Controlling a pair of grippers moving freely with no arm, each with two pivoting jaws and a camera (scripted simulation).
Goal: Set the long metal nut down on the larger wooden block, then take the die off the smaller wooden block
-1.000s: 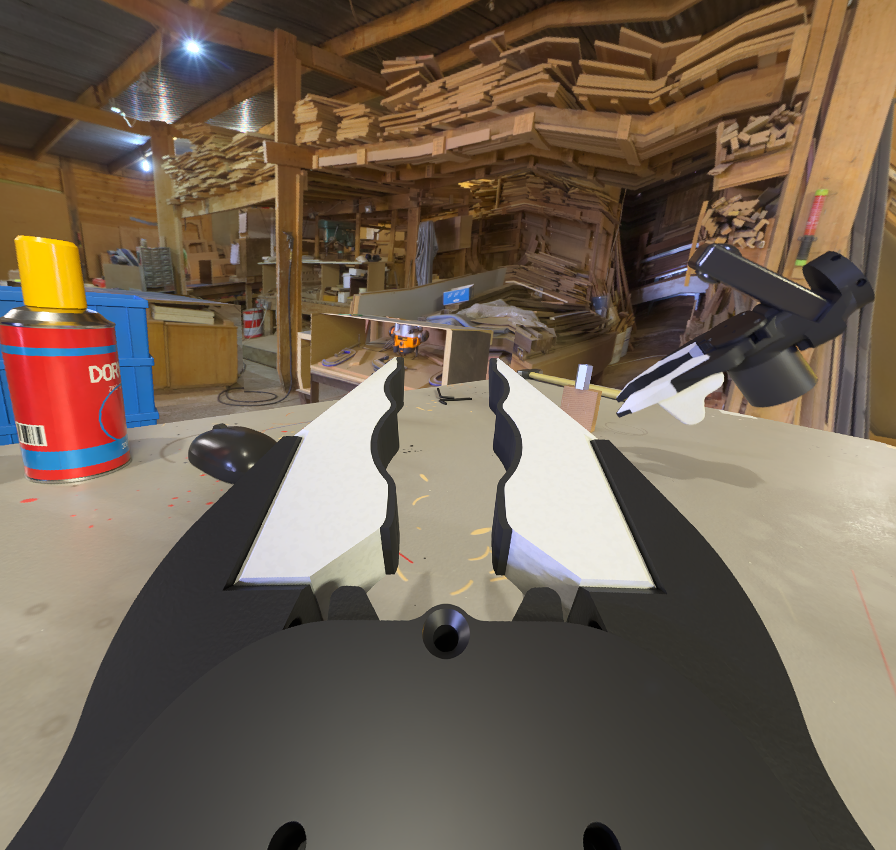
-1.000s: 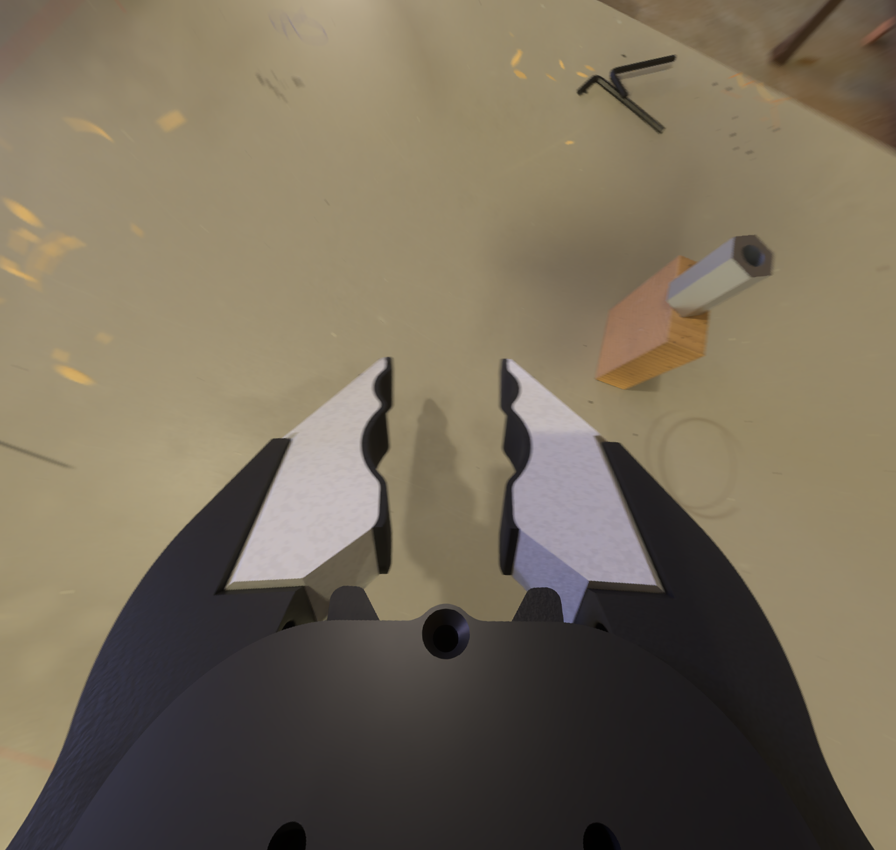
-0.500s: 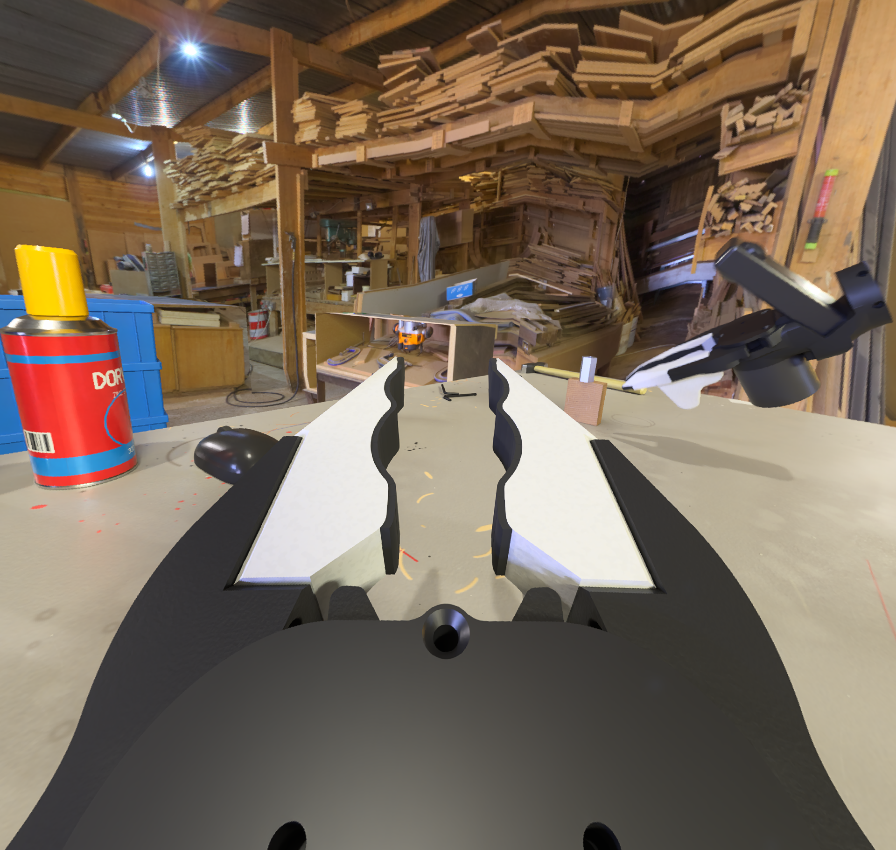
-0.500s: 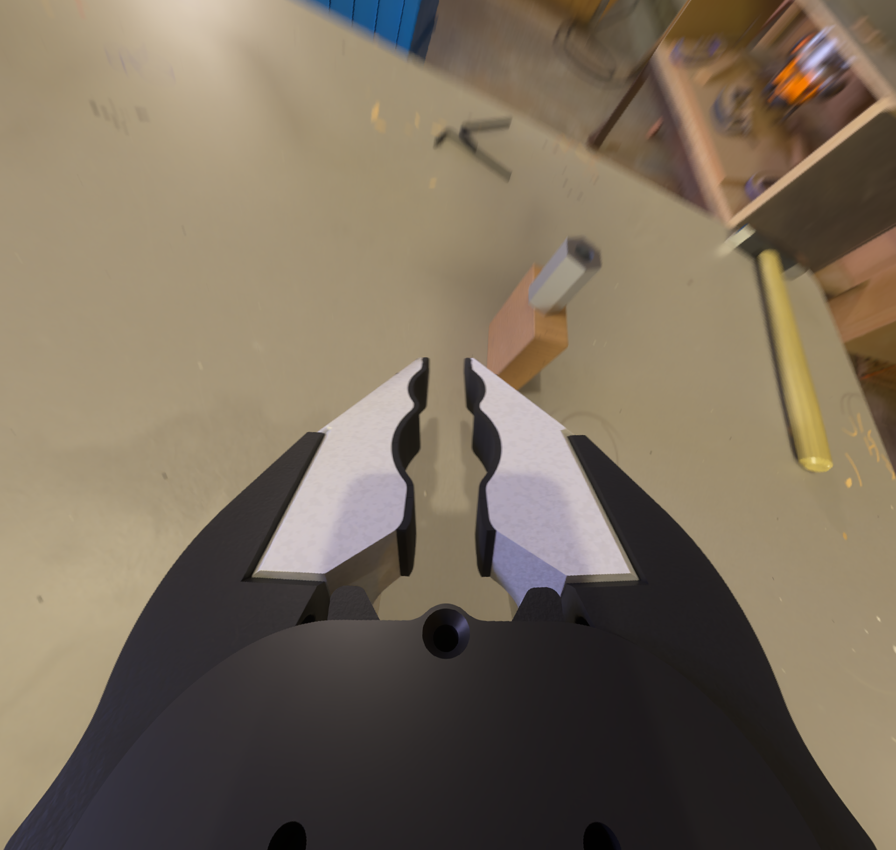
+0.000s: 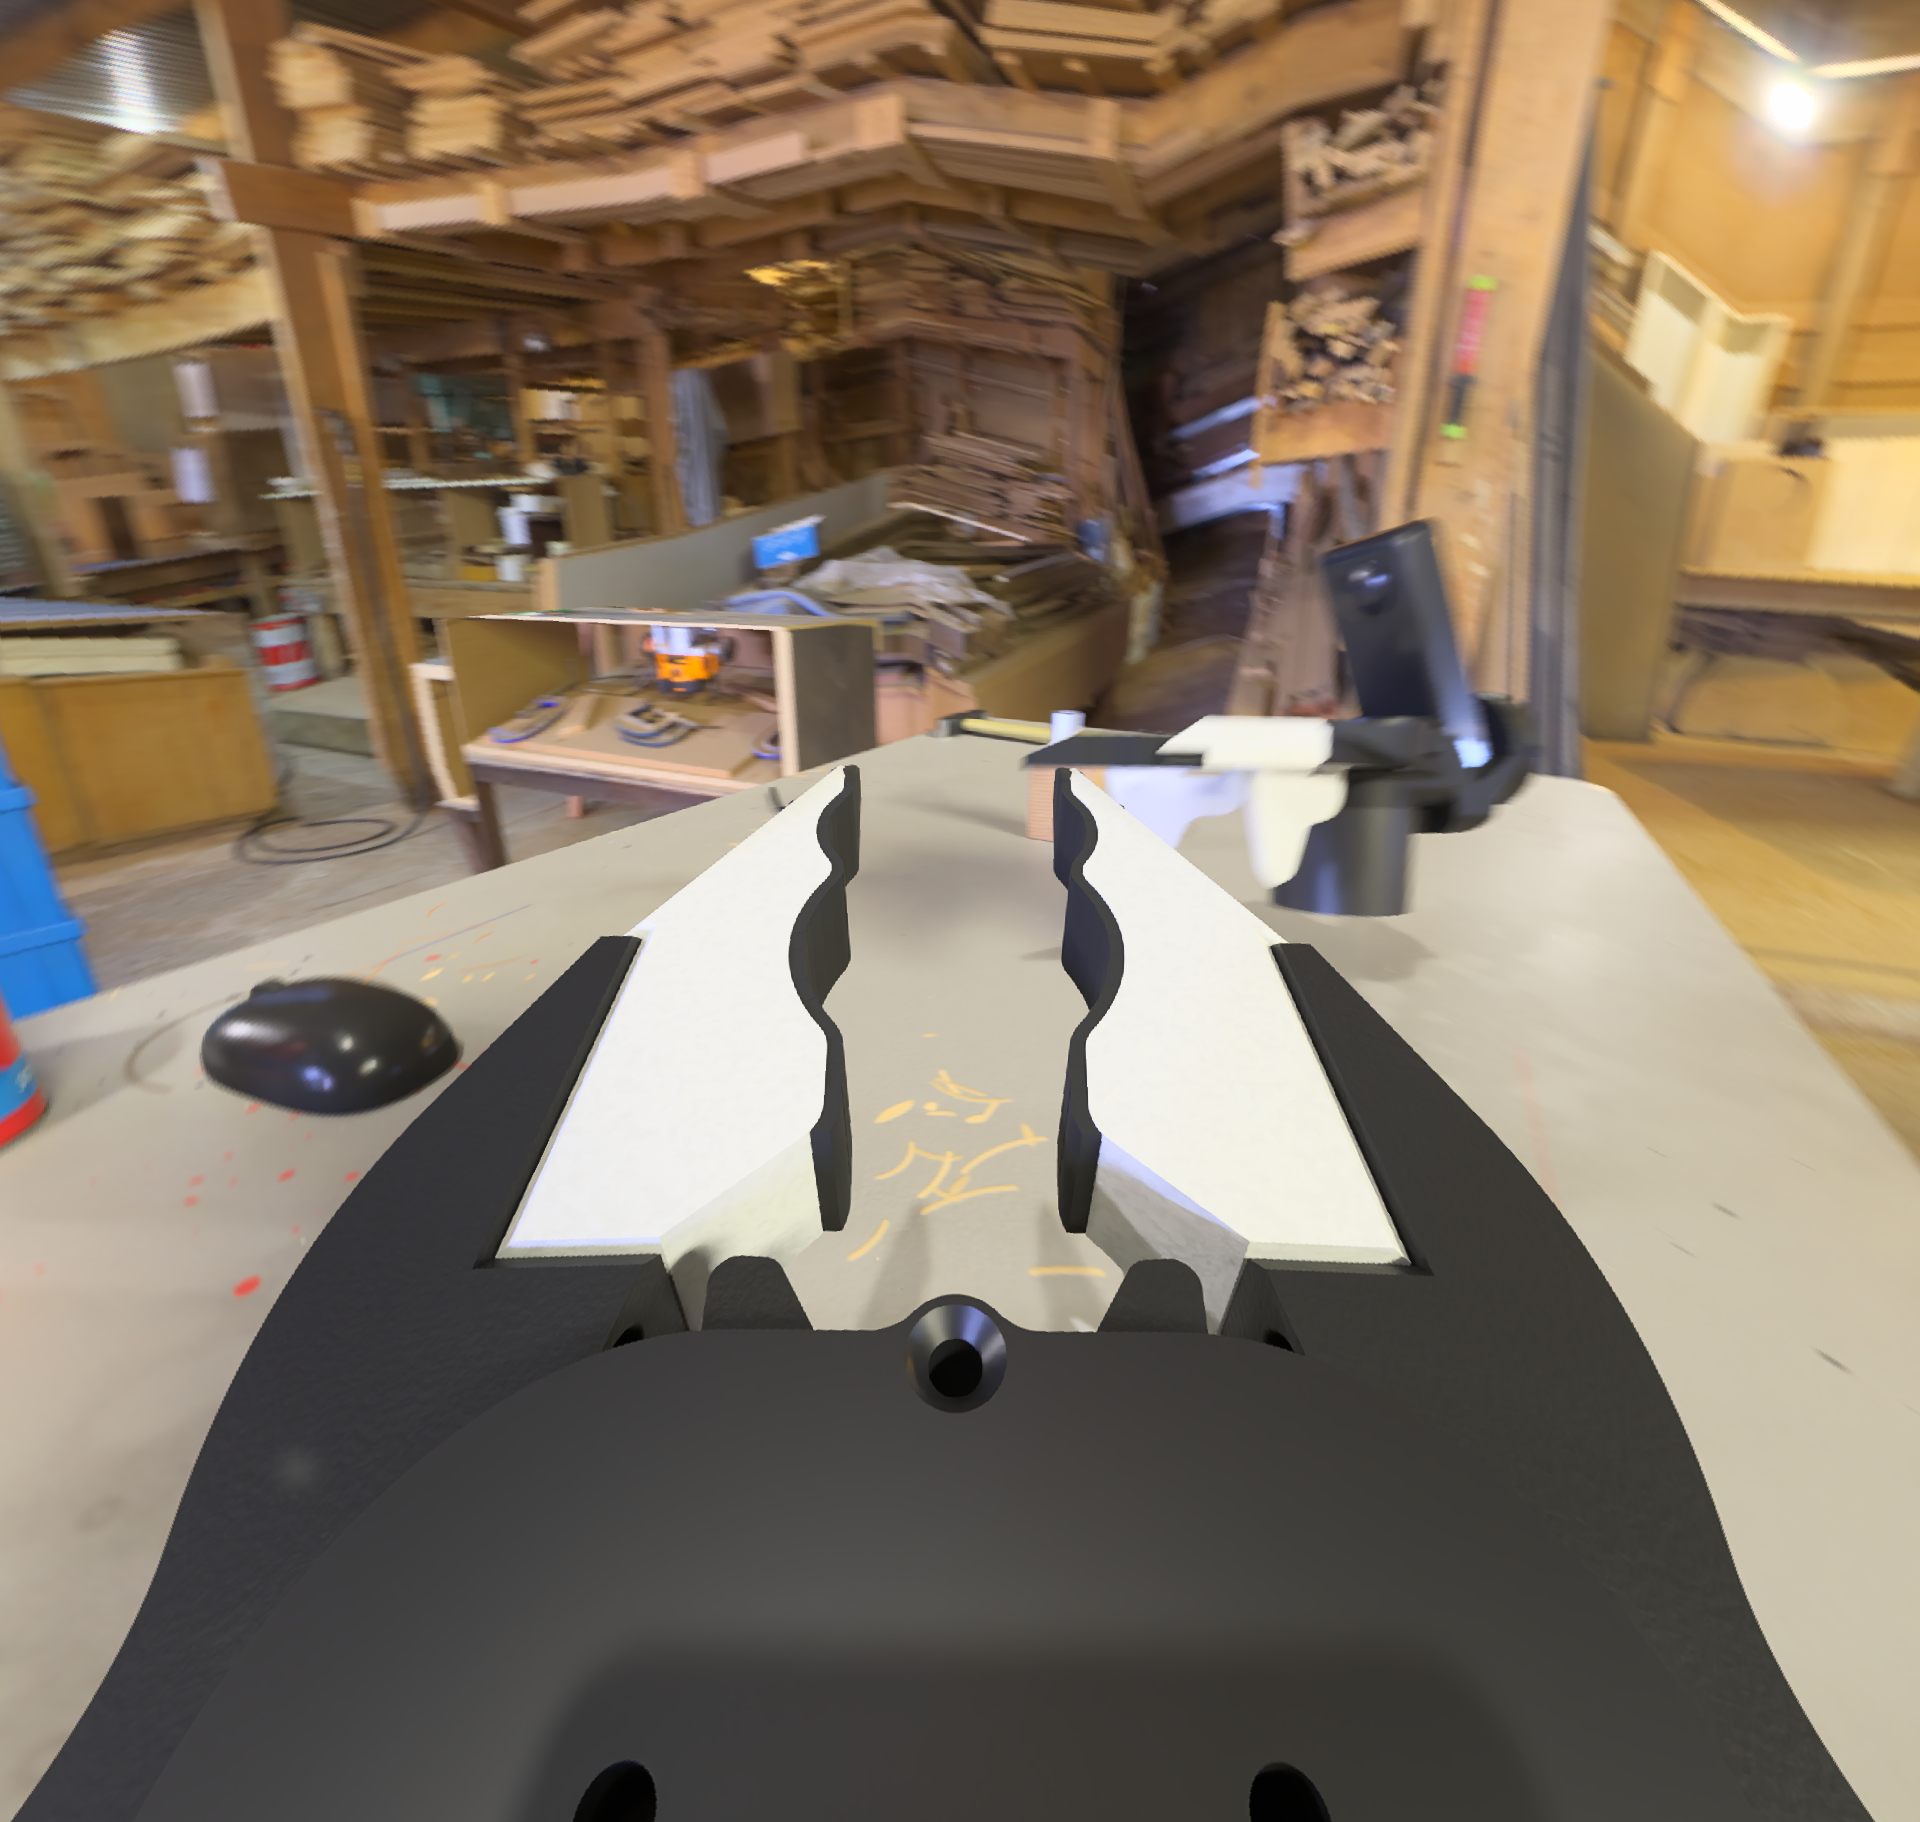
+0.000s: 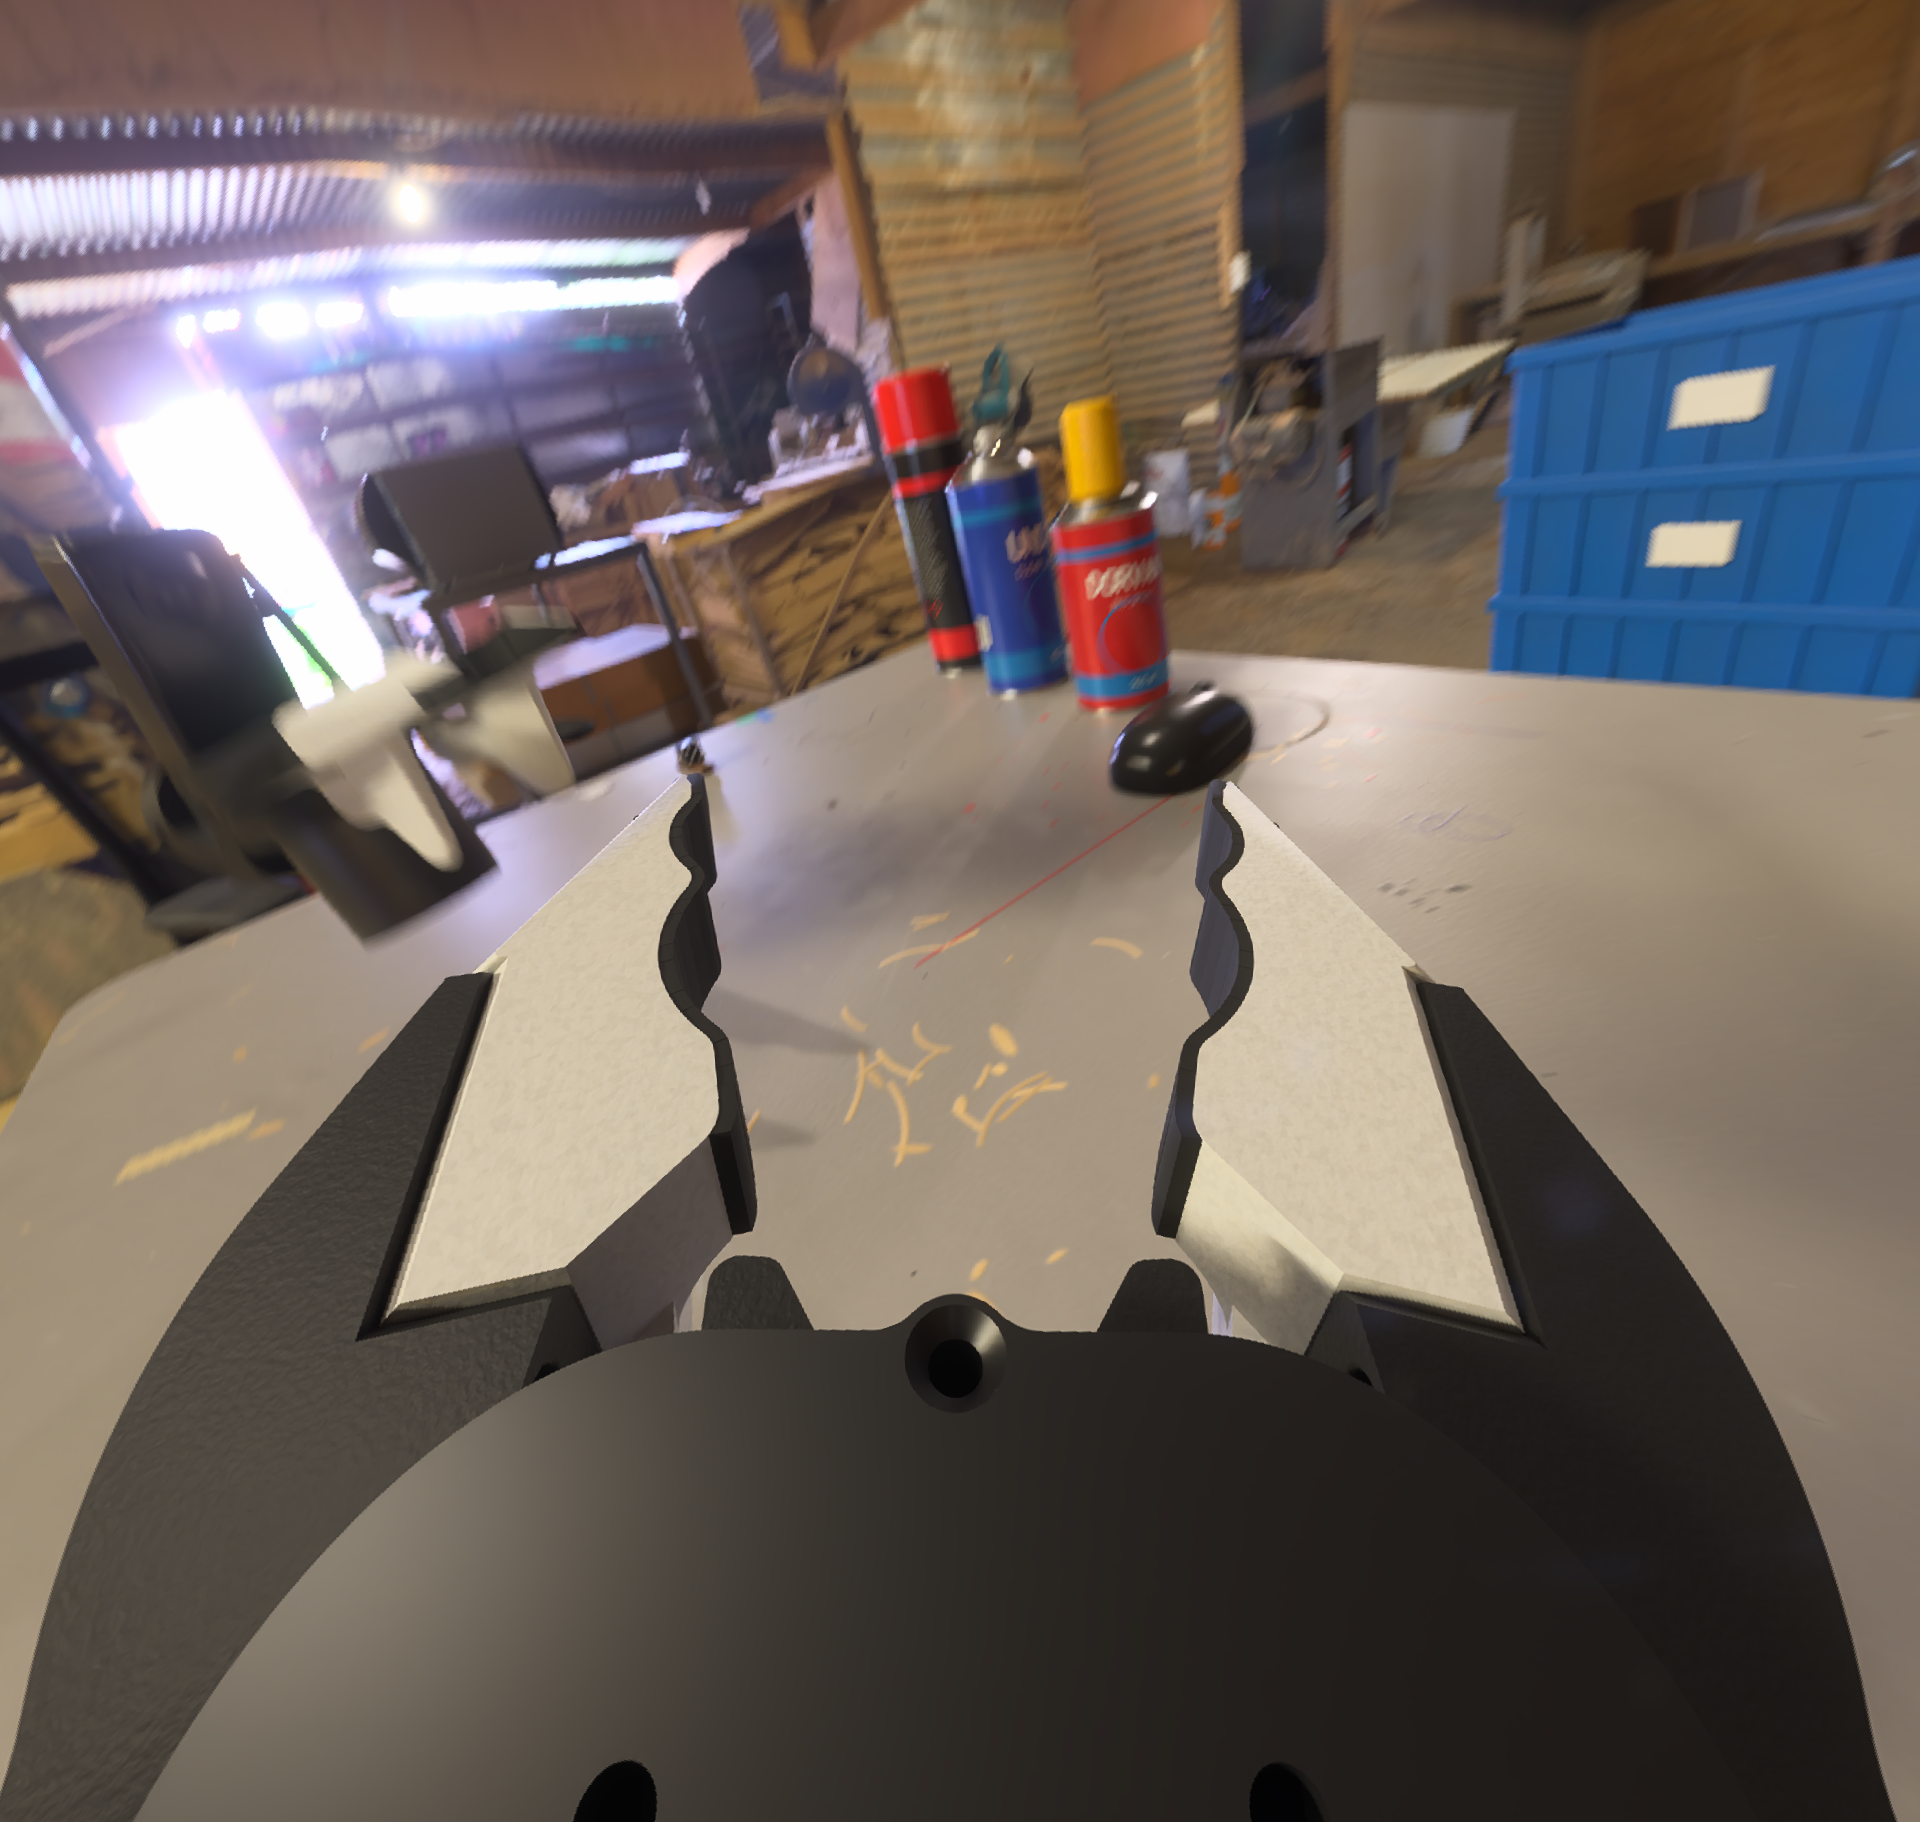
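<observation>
Presently, on a grey bench [image 5: 1558, 1097] in a timber workshop:

- Left gripper [image 5: 956, 806]: low over the bench, fingers [image 5: 727, 1024] parted and empty, bare bench with yellow shavings [image 5: 935, 1138] between them.
- Right gripper [image 6: 956, 806]: fingers [image 6: 582, 1066] spread wide, holding nothing. In the left wrist view it shows blurred at the far right [image 5: 1288, 785], above the bench.
- Wooden block [image 5: 1039, 806]: at the far end of the bench, mostly hidden behind the left gripper's right fingertip; whether it is the larger or the smaller cannot be told.
- Long metal nut [image 5: 1067, 725]: pale, upright, seen just above the block; its contact with the block is hidden. Apart from both grippers.
- Die: not made out in either view.
- Hammer [image 5: 997, 728]: yellow-handled, lying at the far edge just beside the nut.
- Computer mouse [image 5: 327, 1045]: black, on the bench left of the left gripper; in the right wrist view it lies ahead of the right fingertip [image 6: 1179, 738].
- Spray cans: red with yellow cap [image 6: 1107, 588], blue [image 6: 1003, 567], and red-capped dark [image 6: 925, 515], grouped upright beyond the mouse.
- Blue crate [image 6: 1714, 484]: off the bench, at right in the right wrist view.
</observation>
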